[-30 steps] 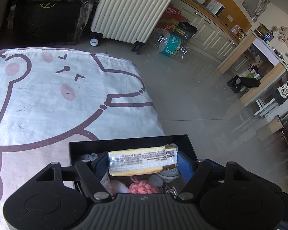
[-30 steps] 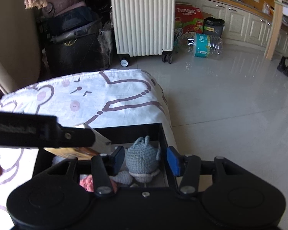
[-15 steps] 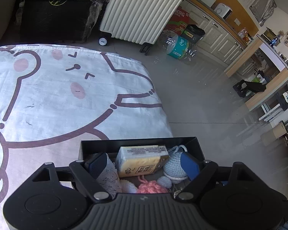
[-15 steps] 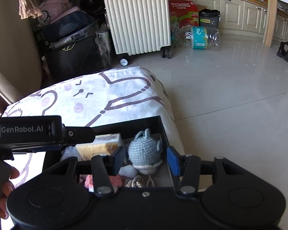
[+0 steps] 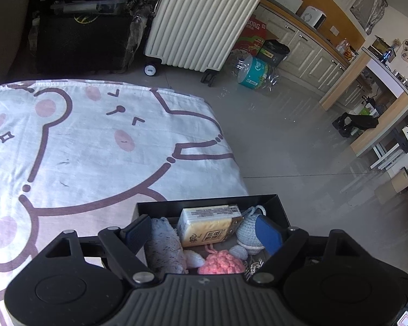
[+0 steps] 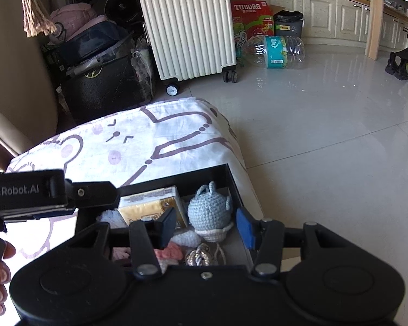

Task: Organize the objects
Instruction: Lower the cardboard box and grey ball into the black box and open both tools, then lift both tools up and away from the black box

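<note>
Left gripper: wide, empty, above box.
Right gripper: part open, empty.
Box: at cloth edge; bare floor beyond.
Pack: in box.
Writing: "TUBORG" carton; "GenRobot.AI".

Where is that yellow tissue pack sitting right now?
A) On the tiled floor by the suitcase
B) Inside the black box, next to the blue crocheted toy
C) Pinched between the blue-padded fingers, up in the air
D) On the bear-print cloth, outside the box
B: the yellow tissue pack lies inside the black box, beside the blue crocheted toy, with the left gripper fingers spread clear of it.
</note>
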Demonstrator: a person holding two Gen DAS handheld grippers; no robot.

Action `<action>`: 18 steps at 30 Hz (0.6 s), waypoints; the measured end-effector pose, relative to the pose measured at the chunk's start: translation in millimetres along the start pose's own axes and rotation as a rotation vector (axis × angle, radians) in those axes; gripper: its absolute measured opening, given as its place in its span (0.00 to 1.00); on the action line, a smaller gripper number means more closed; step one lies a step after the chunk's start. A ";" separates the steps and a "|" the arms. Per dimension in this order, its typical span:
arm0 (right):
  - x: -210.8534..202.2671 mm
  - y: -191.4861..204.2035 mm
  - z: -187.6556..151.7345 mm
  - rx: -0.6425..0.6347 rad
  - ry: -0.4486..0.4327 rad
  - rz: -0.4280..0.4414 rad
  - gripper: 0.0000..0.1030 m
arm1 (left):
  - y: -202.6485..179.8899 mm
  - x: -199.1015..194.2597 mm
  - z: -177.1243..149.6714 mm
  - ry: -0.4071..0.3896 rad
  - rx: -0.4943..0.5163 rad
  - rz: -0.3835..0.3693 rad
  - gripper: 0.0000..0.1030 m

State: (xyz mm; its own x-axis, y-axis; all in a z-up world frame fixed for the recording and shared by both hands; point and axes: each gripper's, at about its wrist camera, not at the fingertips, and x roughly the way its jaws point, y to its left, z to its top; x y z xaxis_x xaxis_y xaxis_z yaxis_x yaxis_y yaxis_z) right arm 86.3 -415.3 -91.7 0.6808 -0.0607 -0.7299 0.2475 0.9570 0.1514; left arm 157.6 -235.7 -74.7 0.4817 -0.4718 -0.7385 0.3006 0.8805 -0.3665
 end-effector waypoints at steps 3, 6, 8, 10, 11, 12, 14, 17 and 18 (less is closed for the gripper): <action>-8.3 3.1 1.1 0.004 -0.008 -0.002 0.49 | 1.2 -12.1 -0.2 -0.010 0.011 0.020 0.81; -16.6 6.3 1.7 0.006 -0.013 -0.006 0.49 | 3.6 -23.9 -1.4 -0.022 0.028 0.045 0.81; -22.6 9.0 1.5 0.007 -0.017 -0.010 0.49 | 6.0 -33.7 -2.6 -0.031 0.038 0.066 0.81; -29.1 13.1 1.7 0.002 -0.021 -0.014 0.49 | 8.7 -41.8 -3.2 -0.034 0.044 0.081 0.81; -32.0 15.2 1.7 -0.001 -0.023 -0.016 0.49 | 10.8 -47.1 -3.7 -0.036 0.045 0.090 0.81; -35.3 17.4 1.3 -0.003 -0.027 -0.017 0.49 | 12.5 -51.6 -3.9 -0.039 0.045 0.097 0.81; -42.3 21.2 1.6 -0.003 -0.034 -0.016 0.49 | 15.8 -60.8 -4.3 -0.043 0.044 0.110 0.81; -51.9 27.8 1.6 -0.007 -0.046 -0.014 0.50 | 19.6 -72.8 -6.4 -0.045 0.052 0.132 0.81; -54.8 30.0 1.5 -0.008 -0.049 -0.015 0.50 | 20.4 -77.5 -7.3 -0.048 0.056 0.143 0.81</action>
State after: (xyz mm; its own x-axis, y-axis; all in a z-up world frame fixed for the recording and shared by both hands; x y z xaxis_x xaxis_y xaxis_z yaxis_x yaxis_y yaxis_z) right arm 57.5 -383.7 -46.2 0.7102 -0.0888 -0.6984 0.2528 0.9580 0.1353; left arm 120.4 -180.8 -29.1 0.5615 -0.3448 -0.7522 0.2712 0.9355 -0.2265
